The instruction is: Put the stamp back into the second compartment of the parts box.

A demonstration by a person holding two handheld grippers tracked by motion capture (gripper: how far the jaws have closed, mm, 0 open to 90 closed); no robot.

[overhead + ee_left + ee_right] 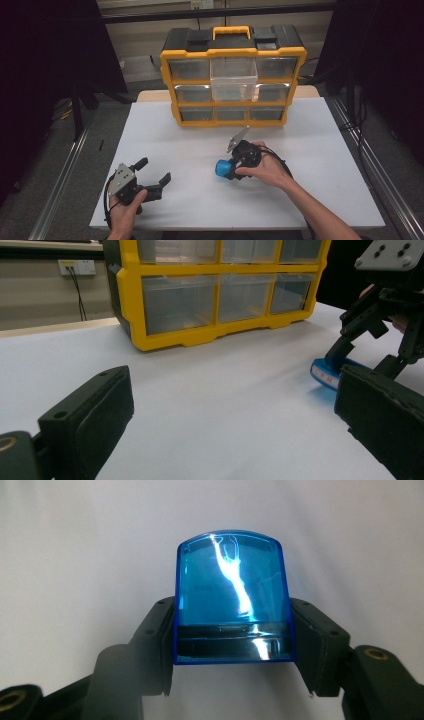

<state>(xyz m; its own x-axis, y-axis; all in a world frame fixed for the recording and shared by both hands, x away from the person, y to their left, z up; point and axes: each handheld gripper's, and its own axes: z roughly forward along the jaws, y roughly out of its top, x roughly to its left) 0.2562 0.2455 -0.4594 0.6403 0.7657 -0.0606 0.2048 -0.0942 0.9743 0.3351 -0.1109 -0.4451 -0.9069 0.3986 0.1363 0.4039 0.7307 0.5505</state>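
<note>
Right jaws: the right gripper (231, 169) is clamped on the blue case (232, 597), both sides pressed.
Left jaws: the left gripper (155, 172) is spread wide, holding nothing, near the surface's (320, 150) front-left corner.
Blue case: mid-surface, toward the front edge, before the yellow organizer (232, 75).

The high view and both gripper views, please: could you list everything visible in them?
organiser cabinet: one, yellow frame, black top, far side of the table.
pulled-out drawer: one, clear, upper middle of the cabinet.
blue case: one, translucent blue, between the right gripper's fingers.
table: one, white.
wall socket: one, white, behind the table.
left gripper: one, black, near left, open.
right gripper: one, black, shut on the case.
</note>
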